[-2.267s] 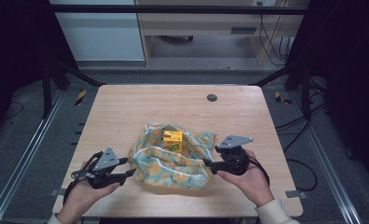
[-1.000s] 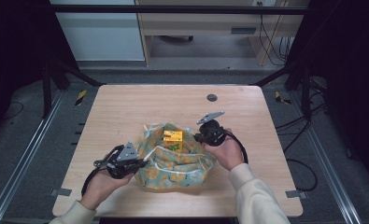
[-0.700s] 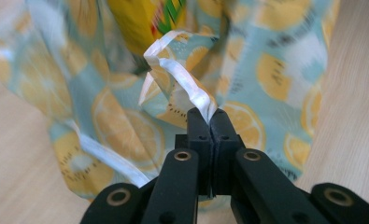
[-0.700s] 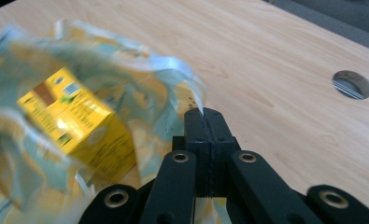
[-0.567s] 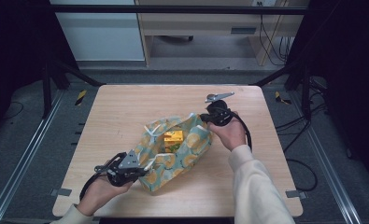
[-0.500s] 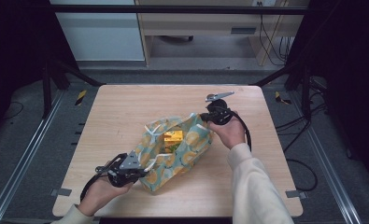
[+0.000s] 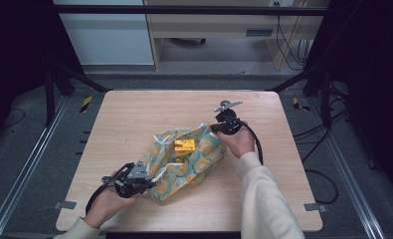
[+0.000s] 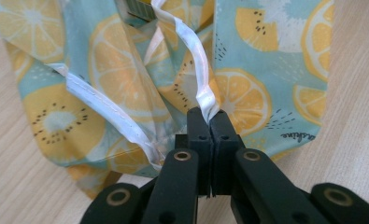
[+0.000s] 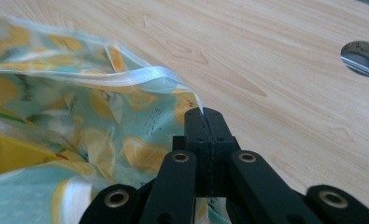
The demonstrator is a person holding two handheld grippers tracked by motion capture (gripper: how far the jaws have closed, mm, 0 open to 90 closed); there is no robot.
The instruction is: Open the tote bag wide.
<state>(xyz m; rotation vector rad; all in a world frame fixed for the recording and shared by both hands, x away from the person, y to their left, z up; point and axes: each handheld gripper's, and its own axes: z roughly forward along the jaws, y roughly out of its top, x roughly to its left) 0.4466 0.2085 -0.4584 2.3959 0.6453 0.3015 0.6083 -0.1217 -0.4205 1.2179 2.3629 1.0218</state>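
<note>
A pale blue cloth bag (image 7: pixel 186 159) printed with lemon and kiwi slices lies on the wooden table (image 7: pixel 134 114), pulled out along a diagonal. A yellow box (image 7: pixel 184 146) shows inside its mouth. My left gripper (image 7: pixel 151 180) is at the near left corner, shut on the bag's white-edged rim (image 8: pixel 205 95). My right gripper (image 7: pixel 213 128) is at the far right corner, shut on the bag's rim (image 9: pixel 191 100) there. In the right gripper view the yellow box (image 9: pixel 14 154) sits low at the left inside the bag (image 9: pixel 79 126).
A round metal grommet (image 9: pixel 362 57) is set into the table near its far edge (image 7: pixel 225 103). Bare wood surrounds the bag on all sides. Black frame rails and cables run along the floor beside the table.
My right gripper has carried its corner of the bag away towards the far right, while the left stayed near the front edge. The bag has been stretched from a rounded heap into a diagonal strip.
</note>
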